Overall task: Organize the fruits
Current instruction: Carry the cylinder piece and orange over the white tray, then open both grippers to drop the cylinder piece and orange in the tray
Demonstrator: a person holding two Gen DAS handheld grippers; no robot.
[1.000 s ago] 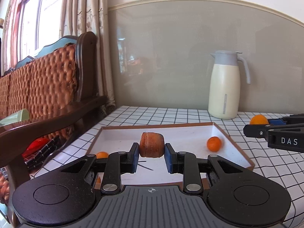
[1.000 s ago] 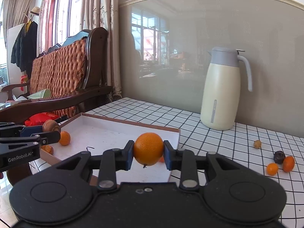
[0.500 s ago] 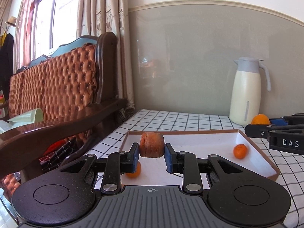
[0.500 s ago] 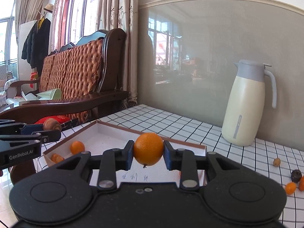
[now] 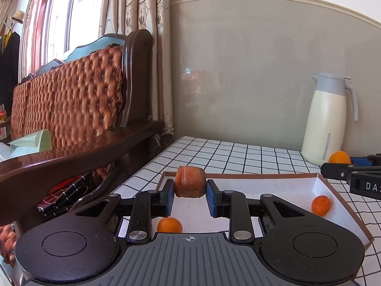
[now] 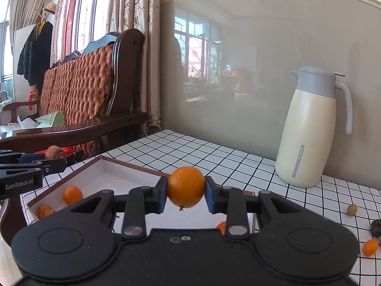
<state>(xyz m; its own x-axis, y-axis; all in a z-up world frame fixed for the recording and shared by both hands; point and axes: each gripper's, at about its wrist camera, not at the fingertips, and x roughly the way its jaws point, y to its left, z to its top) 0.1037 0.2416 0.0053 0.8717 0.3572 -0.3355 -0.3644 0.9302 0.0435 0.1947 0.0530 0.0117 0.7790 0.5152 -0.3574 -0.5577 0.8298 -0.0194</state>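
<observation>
My left gripper [image 5: 190, 191] is shut on a brown, wrinkled fruit [image 5: 190, 185], held above the near left corner of a white tray with brown walls [image 5: 247, 180]. Two small oranges [image 5: 321, 205] [image 5: 169, 225] lie in that tray. My right gripper [image 6: 185, 190] is shut on an orange [image 6: 185, 187] above the tray's near right part [image 6: 78, 171]. In the right wrist view the left gripper [image 6: 51, 158] shows at the left edge with the brown fruit [image 6: 55, 152]; in the left wrist view the right gripper [image 5: 343, 164] shows at the right edge.
A cream jug with a grey lid [image 6: 312, 128] stands at the back of the checkered table [image 6: 214, 152]. Loose small fruits [image 6: 370, 246] [image 6: 352, 209] lie at the table's right. A wooden bench with a woven back [image 5: 71, 109] borders the left side.
Both grippers have slid leftward over the tray with their fruits still held; the jug has drifted right in both views and the bench looms larger.
</observation>
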